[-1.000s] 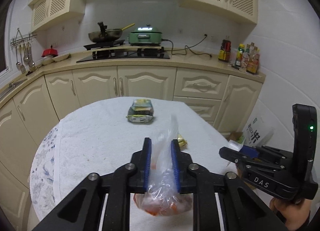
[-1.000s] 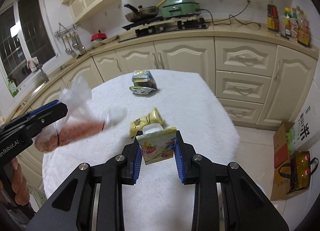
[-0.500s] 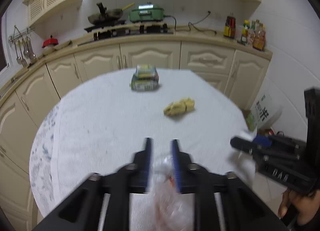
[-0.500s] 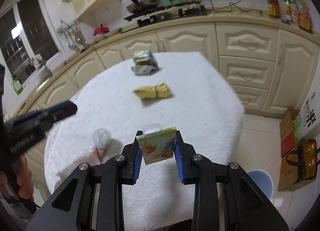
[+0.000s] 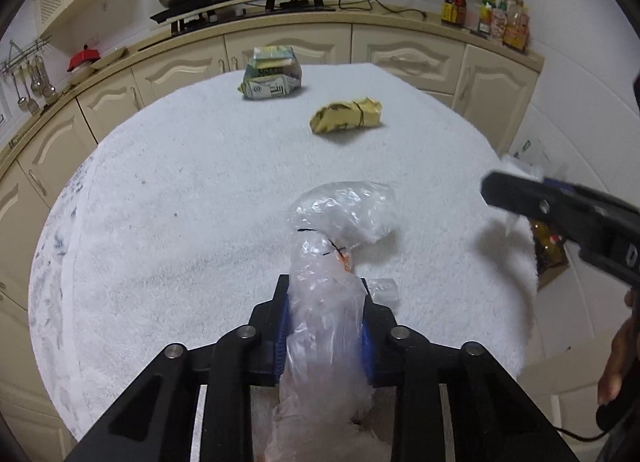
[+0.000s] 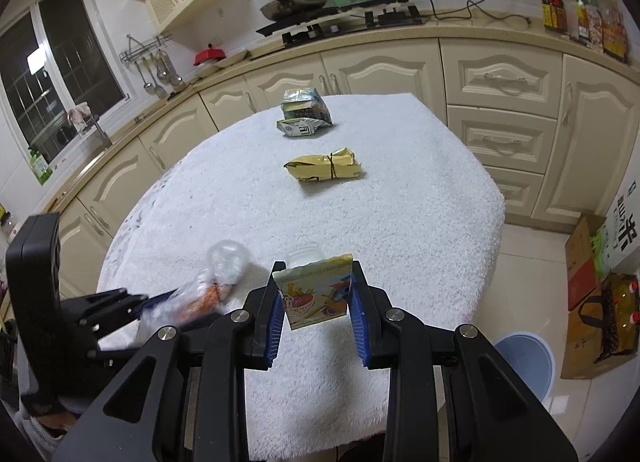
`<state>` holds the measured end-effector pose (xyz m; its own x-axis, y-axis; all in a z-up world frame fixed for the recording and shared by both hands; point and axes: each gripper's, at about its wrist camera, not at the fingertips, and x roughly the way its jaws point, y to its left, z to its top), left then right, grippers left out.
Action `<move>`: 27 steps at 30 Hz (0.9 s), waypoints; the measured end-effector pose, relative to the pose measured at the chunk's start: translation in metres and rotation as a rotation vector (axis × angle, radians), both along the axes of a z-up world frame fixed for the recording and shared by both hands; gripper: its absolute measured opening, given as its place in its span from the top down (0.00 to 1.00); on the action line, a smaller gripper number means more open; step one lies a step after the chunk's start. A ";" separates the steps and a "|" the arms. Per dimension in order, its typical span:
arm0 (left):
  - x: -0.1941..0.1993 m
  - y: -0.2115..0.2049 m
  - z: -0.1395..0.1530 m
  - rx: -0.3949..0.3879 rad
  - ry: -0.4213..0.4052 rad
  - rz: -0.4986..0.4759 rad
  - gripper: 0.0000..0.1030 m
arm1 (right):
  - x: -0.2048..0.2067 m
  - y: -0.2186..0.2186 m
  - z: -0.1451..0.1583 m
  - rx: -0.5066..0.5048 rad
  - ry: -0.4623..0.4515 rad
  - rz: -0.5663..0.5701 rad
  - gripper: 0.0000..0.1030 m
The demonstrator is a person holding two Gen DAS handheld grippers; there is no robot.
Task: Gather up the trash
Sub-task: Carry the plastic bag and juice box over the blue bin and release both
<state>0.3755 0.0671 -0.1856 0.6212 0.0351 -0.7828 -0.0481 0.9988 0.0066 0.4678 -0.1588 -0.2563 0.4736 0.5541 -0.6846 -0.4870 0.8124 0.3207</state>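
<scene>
Left gripper is clamped on a clear plastic bag with orange scraps inside, whose knotted front end rests on the white towel-covered table. Farther back on the towel lie a crumpled green-and-white carton and, nearer and slightly to the right, a yellow wrapper tied with a dark band. Right gripper pinches a colourful snack pouch, held upright above the table's near edge.
</scene>
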 end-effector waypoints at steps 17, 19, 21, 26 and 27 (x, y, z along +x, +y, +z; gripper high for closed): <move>0.028 -0.106 0.079 -0.072 -0.185 -0.211 0.81 | -0.020 -0.130 0.036 0.085 -0.114 -0.222 0.72; 0.038 -0.136 0.078 -0.092 -0.181 -0.274 0.81 | -0.020 -0.157 0.031 0.055 -0.114 -0.278 0.71; 0.050 -0.162 0.074 -0.088 -0.178 -0.315 0.81 | -0.019 -0.181 0.022 0.035 -0.099 -0.326 0.72; 0.105 -0.231 0.033 -0.096 -0.087 -0.418 0.81 | -0.013 -0.237 -0.021 -0.019 -0.028 -0.439 0.72; 0.117 -0.241 0.024 -0.088 -0.066 -0.432 0.81 | -0.011 -0.246 -0.030 -0.014 -0.007 -0.452 0.72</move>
<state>0.4923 -0.1740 -0.1612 0.6131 -0.3031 -0.7296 0.3759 0.9241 -0.0681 0.4565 -0.4046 -0.2868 0.6708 0.2809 -0.6864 -0.0842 0.9484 0.3058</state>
